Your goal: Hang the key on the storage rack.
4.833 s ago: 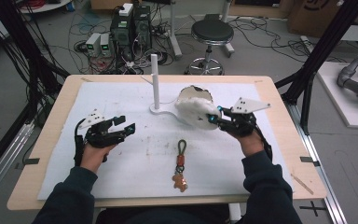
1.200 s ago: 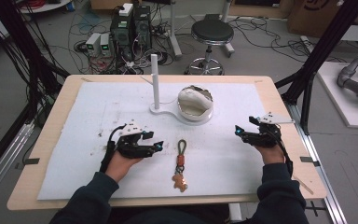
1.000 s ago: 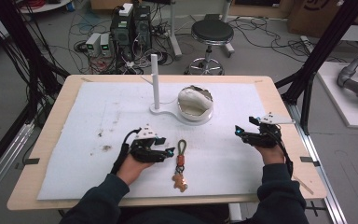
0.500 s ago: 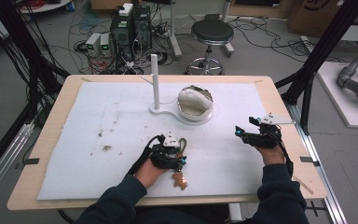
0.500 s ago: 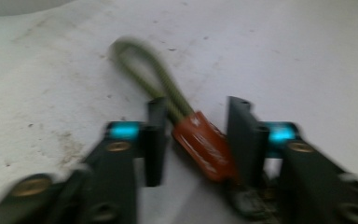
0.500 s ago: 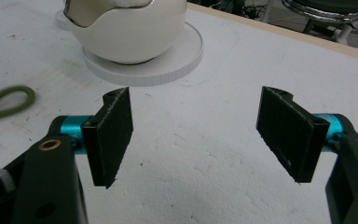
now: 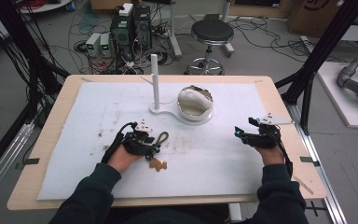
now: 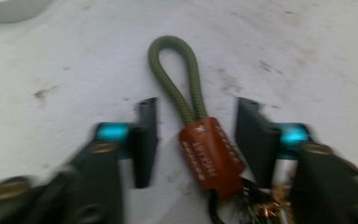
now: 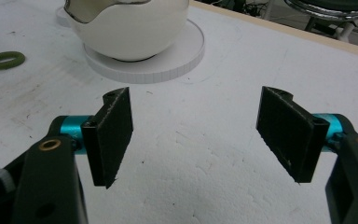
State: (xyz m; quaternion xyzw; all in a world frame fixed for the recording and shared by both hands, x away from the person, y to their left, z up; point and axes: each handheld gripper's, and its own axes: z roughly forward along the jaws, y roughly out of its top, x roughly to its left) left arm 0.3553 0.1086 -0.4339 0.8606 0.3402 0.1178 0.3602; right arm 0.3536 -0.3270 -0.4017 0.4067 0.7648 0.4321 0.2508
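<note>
A keychain lies on the white mat: an olive rope loop [image 7: 161, 137] [image 8: 177, 79], a brown leather tab [image 8: 212, 156] and a copper charm [image 7: 157, 164]. My left gripper [image 7: 154, 145] [image 8: 196, 140] rests low over it, one jaw on each side of the tab. The jaws have just been opening, and the pads stand clear of the leather. The loop also appears at the left edge of the right gripper view [image 9: 0, 59]. My right gripper [image 7: 238, 135] [image 9: 193, 135] hovers open at the mat's right side with nothing between its fingers.
A white stand with an upright post [image 7: 154, 74] and a round base [image 9: 168, 60] sits at the mat's far middle. A cracked-egg-shaped white bowl [image 7: 195, 103] [image 9: 130, 23] rests on that base. The wooden table edge [image 7: 279, 107] frames the mat.
The left hand swept right onto the keychain, then drew back left; the keychain now lies farther left and away from me, its loop tilted right. The right hand kept still.
</note>
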